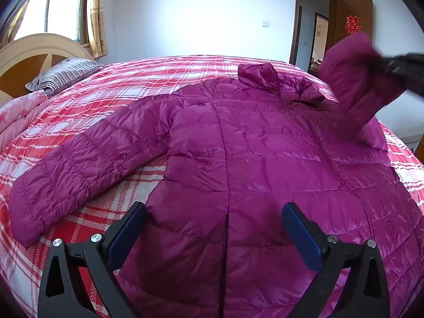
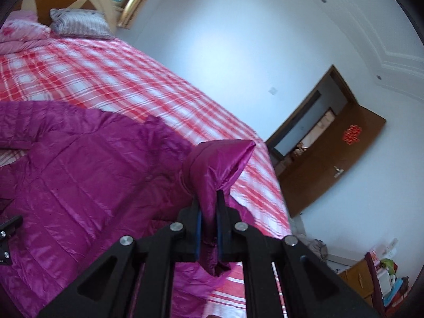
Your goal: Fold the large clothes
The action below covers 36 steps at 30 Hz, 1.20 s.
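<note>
A magenta quilted puffer jacket (image 1: 251, 153) lies spread on the bed, collar (image 1: 267, 76) at the far side, one sleeve (image 1: 87, 159) stretched out to the left. My left gripper (image 1: 214, 212) hovers open over the jacket's near hem, nothing between its blue pads. My right gripper (image 2: 208, 206) is shut on the cuff of the other sleeve (image 2: 214, 169), which it holds lifted above the bed. In the left wrist view that raised sleeve (image 1: 355, 79) hangs blurred at the upper right, with the right gripper (image 1: 385, 65) dark beside it.
The bed (image 1: 132, 79) carries a red and white plaid sheet. A striped pillow (image 1: 66, 74) and a pink quilt (image 1: 16, 116) lie by the headboard at the left. An open brown door (image 1: 352, 21) is beyond the bed; cluttered furniture (image 2: 384, 278) stands on the right.
</note>
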{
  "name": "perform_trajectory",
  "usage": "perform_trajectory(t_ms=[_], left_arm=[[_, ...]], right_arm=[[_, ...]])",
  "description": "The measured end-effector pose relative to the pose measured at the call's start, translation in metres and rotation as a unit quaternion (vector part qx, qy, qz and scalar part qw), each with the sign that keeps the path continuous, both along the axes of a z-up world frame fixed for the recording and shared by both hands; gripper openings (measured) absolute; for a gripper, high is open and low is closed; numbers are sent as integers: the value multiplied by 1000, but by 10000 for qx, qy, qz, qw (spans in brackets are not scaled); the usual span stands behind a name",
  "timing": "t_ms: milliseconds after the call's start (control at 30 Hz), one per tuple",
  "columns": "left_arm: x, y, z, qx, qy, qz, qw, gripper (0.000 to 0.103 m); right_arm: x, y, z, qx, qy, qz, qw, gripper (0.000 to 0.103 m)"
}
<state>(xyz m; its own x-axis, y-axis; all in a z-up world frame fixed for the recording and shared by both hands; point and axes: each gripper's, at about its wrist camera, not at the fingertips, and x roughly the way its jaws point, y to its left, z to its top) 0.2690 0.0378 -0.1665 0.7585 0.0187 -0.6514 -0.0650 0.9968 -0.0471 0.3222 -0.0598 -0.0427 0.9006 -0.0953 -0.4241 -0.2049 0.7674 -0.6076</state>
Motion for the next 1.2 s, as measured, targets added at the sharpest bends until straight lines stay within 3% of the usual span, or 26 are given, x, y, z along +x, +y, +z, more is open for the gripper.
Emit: perform_trajectory(t_ms=[233,433,533,567,600,733,867,967,1033,1067,1100,1200], left_arm=[[1,5,-3,-96,70,-16,9999,102],[1,0,1,90,154,-88,9998,102],[-10,4,22,356,-1,-165,9992,102],[-12,5,29,444,-49,-167,9989,102],[-15,8,38,545,-123,-154,9983,102],[-16,16,77,662,-394,2,9970,102],[5,0,102,503,-481,-118,9975,102],[24,-30,109,515,-586,-368,9963,102],[40,-52,107,554,-675,-569,9946,102],[48,-60,105,640,-742,-600,9934,102],[61,-70,99,722,-778,-641,9923,102],[95,-93,72,1094,-811,-677,9884,102]], right_arm=[[23,35,-57,179,571,220,9980,10],[30,46,-80,562,921,326,9936,14],[33,53,-91,800,1248,581,9872,40],[32,54,-92,949,1455,734,9820,64],[30,54,-91,1120,1596,860,9770,73],[7,39,-60,2008,1666,1322,9563,73],[-16,2,-11,2755,1100,1521,9428,76],[-15,-35,13,3206,686,1211,9369,77],[-4,-60,17,3054,324,487,9504,77],[3,-71,16,2973,236,175,9543,68],[14,-86,12,3000,164,-183,9536,59],[50,-125,-11,3288,355,-933,9391,56]])
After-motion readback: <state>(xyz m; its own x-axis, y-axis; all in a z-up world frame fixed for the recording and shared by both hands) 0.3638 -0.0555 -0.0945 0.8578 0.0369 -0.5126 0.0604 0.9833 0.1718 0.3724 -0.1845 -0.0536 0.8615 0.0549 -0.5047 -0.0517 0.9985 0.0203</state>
